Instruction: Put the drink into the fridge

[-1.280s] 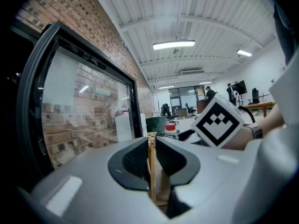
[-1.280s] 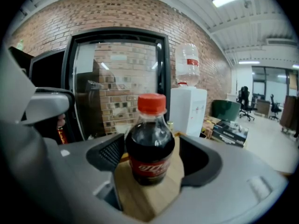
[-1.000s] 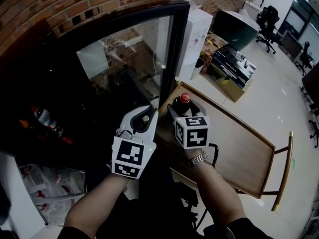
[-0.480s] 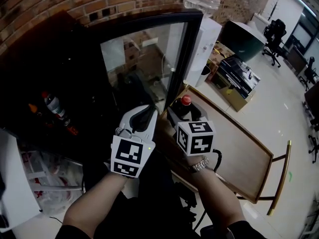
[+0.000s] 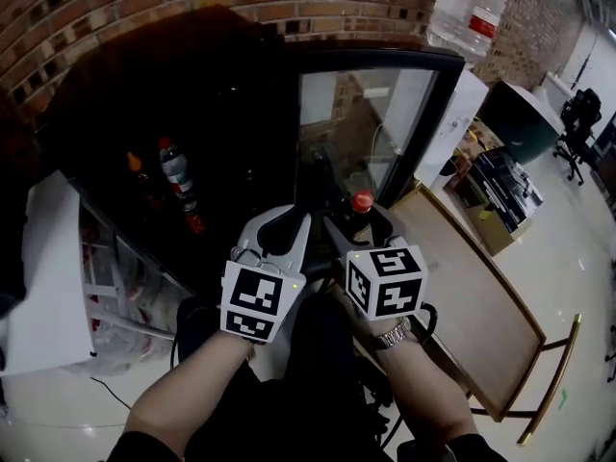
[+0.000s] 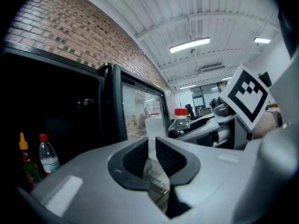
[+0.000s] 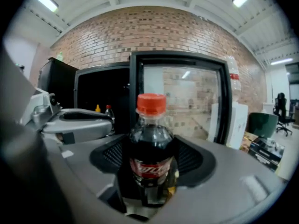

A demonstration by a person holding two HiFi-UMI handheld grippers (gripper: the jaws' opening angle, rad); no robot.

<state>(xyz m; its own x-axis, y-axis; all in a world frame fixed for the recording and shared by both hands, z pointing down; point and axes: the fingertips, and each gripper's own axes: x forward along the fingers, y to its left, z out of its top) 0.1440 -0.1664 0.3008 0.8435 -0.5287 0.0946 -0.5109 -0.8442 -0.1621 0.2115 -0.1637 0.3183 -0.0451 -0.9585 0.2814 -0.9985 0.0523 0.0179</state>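
My right gripper [image 7: 150,161] is shut on a cola bottle [image 7: 149,148] with a red cap, held upright between its pads. In the head view the cola bottle [image 5: 362,203] rises from the right gripper [image 5: 358,229], just before the black fridge [image 5: 192,85]. The fridge's glass door [image 5: 371,128] stands swung open to the right. Close on the left, my left gripper [image 5: 286,229] is level with the right one; its jaws [image 6: 152,155] are together with nothing between them. The cola bottle [image 6: 179,122] shows beyond them.
A clear bottle with a red cap [image 5: 174,173] and a yellow-capped one [image 5: 135,166] stand in the dark fridge. A white box [image 5: 48,268] is at the left. A water jug [image 5: 469,12] tops a white dispenser [image 5: 452,123]; a wooden table [image 5: 481,306] lies right.
The view has swung left, so the open fridge interior now lies ahead of both grippers. The table has slid off to the right. The right gripper's hold on the bottle is unchanged.
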